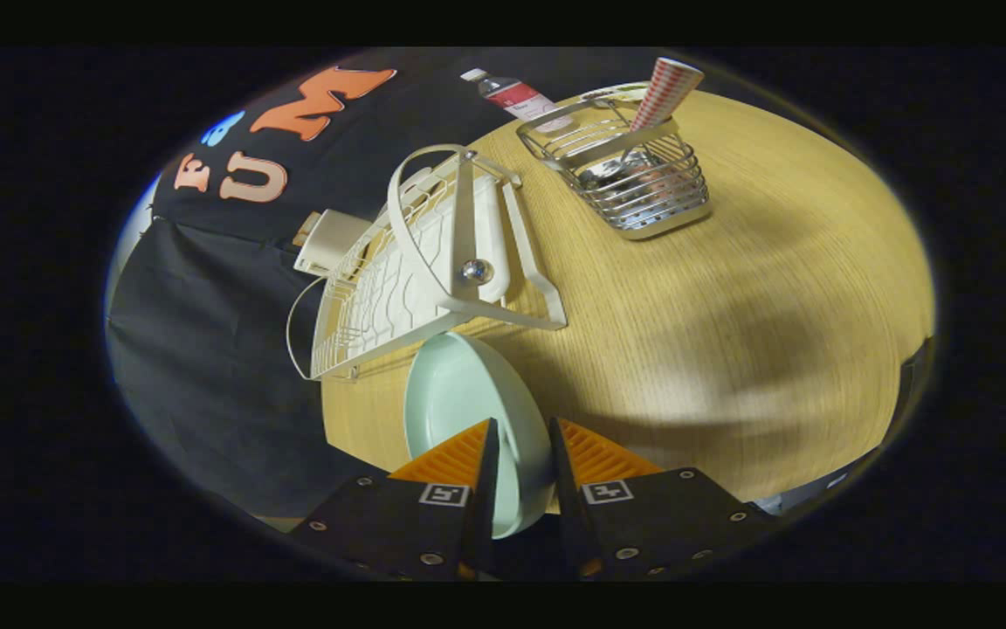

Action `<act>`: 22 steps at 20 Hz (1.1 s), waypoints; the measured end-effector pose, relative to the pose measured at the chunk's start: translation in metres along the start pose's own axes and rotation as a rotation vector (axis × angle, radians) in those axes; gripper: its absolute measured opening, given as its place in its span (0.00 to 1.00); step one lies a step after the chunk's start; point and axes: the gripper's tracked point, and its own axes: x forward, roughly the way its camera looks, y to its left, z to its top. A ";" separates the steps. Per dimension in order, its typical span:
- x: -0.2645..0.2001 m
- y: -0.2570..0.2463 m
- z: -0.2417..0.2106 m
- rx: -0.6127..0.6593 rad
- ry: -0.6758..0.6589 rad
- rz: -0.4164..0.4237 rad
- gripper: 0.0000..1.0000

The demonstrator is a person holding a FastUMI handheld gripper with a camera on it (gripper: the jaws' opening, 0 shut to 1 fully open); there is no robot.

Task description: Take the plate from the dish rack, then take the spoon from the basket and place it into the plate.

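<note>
Between my jaws: the plate, pale mint, held edge-on by its rim. Jaws are narrow, one finger on each face of the rim, both look pressed against it. Plate is tilted up on edge, its upper rim just under the front leg of the dish rack; I can't tell whether they touch. Whole view is rolled, so the bench runs at a slant.

Dish rack is white wire with a white frame and a small shiny ball fitting on the near upright. It sits at the bench edge, just beyond the plate. Beside its far end is a small white boxy item, identity unclear.

Basket is chrome wire, well beyond the jaws and apart from the rack, standing on the light wood-grain bench. Something metallic lies inside at the bottom; I can't make out the spoon for certain. A paper cup with a red-and-white check pattern leans in the basket, mouth end up past the rim.

Behind the basket, a clear bottle with a white cap and a red label lies near the bench's far edge. Label text is too small to read. Each finger carries a square black-and-white marker tag near its base.
</note>
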 end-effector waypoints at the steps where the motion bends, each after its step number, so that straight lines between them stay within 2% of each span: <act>1: -0.003 -0.002 0.006 -0.004 -0.014 -0.009 0.36; 6: -0.032 -0.013 0.057 -0.024 -0.201 -0.054 0.47; 9: -0.050 -0.027 0.085 -0.061 -0.314 -0.116 0.60; 12: -0.067 -0.041 0.113 -0.099 -0.431 -0.186 0.68; 17: -0.085 -0.053 0.142 -0.215 -0.573 -0.269 0.69; 19: -0.088 -0.049 0.154 -0.229 -0.623 -0.262 0.69; 22: -0.089 -0.050 0.171 -0.244 -0.680 -0.270 0.59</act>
